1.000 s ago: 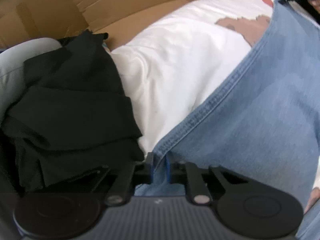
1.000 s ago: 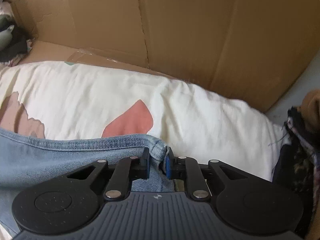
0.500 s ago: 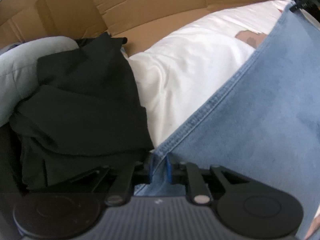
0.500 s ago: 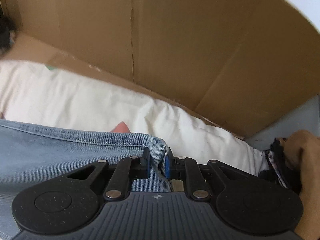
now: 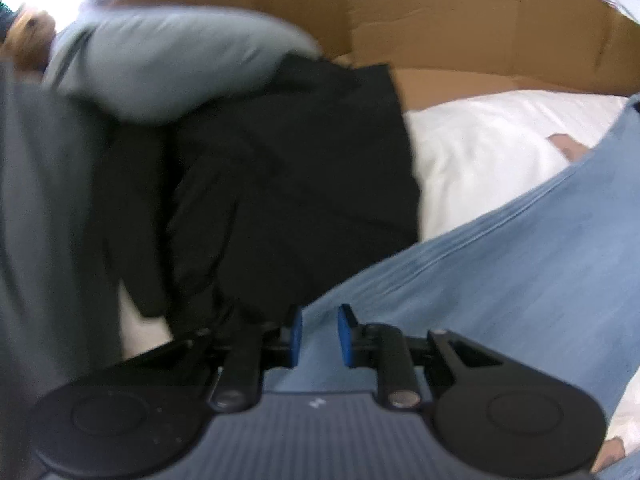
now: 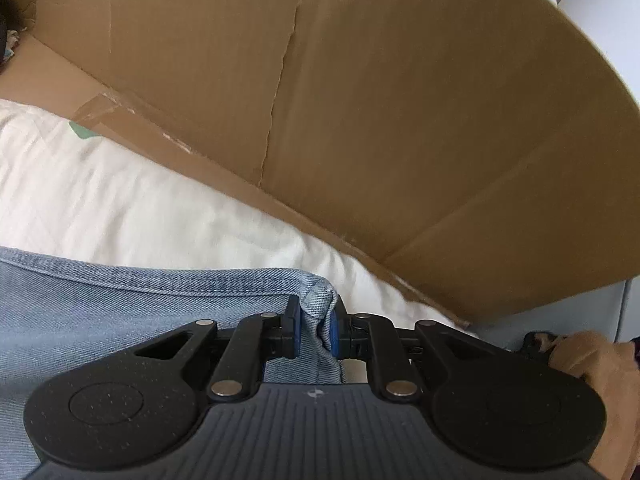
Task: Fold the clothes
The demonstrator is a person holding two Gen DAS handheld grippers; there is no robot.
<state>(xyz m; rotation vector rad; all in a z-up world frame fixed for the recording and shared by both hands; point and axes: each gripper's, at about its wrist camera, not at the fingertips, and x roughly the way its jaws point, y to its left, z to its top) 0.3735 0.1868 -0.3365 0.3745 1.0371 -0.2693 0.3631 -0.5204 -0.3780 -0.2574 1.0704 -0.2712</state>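
Observation:
A light blue denim garment point(image 5: 500, 280) stretches between my two grippers. My left gripper point(image 5: 319, 334) is shut on one hemmed corner of it, in the lower middle of the blurred left wrist view. My right gripper point(image 6: 314, 330) is shut on the other corner, where the denim point(image 6: 140, 320) bunches between the blue pads. The denim lies over a white cloth with coloured print point(image 6: 120, 208), which also shows in the left wrist view point(image 5: 488, 152).
A black garment point(image 5: 288, 184) and a grey garment point(image 5: 168, 64) lie piled to the left. A cardboard wall point(image 6: 360, 100) stands close behind the white cloth and also shows in the left wrist view point(image 5: 460, 28). Brown fabric point(image 6: 592, 360) is at the far right.
Both grippers have moved forward with the denim. The left view has swung left, showing more of the black and grey garments. The right view has tilted up toward the cardboard wall.

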